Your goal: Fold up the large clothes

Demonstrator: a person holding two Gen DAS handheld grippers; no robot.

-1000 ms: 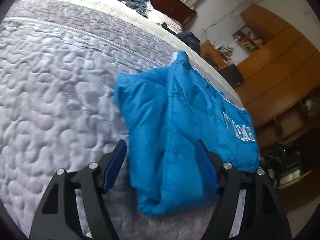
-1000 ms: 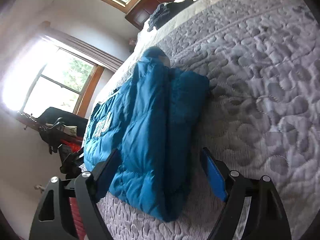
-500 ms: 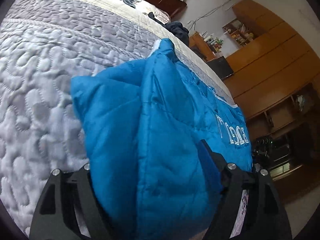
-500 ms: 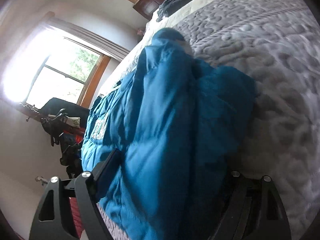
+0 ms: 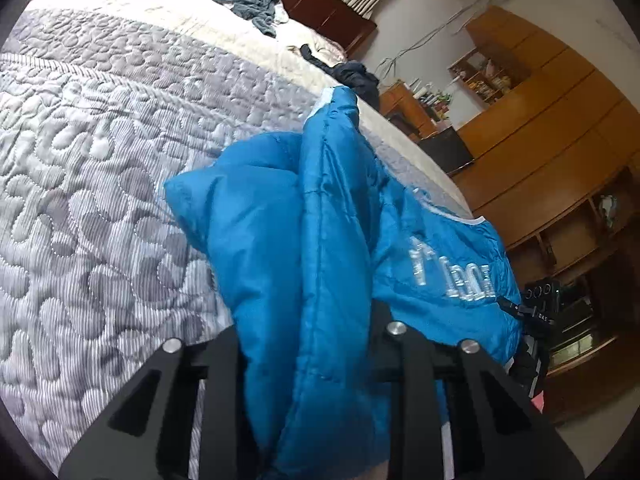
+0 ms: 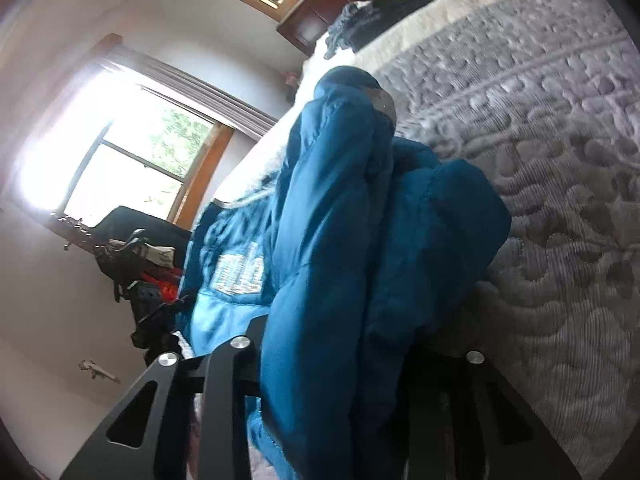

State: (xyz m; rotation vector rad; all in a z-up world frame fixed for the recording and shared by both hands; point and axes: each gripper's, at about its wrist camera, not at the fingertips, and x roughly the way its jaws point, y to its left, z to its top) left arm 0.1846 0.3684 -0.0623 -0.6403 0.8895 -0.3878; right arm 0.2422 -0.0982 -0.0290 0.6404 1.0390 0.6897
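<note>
A puffy blue jacket (image 5: 320,240) with white lettering lies folded near the edge of the bed, on a grey quilted bedspread (image 5: 100,160). My left gripper (image 5: 308,344) is shut on one end of the bundle, and the fabric bulges out between the black jaws and hides the fingertips. In the right wrist view the same blue jacket (image 6: 360,220) fills the middle, and my right gripper (image 6: 340,360) is shut on its other end. The jacket's far part rests on the grey bedspread (image 6: 540,140).
Other clothes lie at the head of the bed: a grey-blue heap (image 5: 252,6) and a dark garment (image 5: 356,78). A wooden wardrobe (image 5: 552,128) stands past the bed's edge. A window (image 6: 120,168) and a dark cluttered stand (image 6: 132,264) are on the other side.
Both grippers moved in from open around the jacket's ends and closed on it. The bundle is now pinched and bunched between each pair of jaws.
</note>
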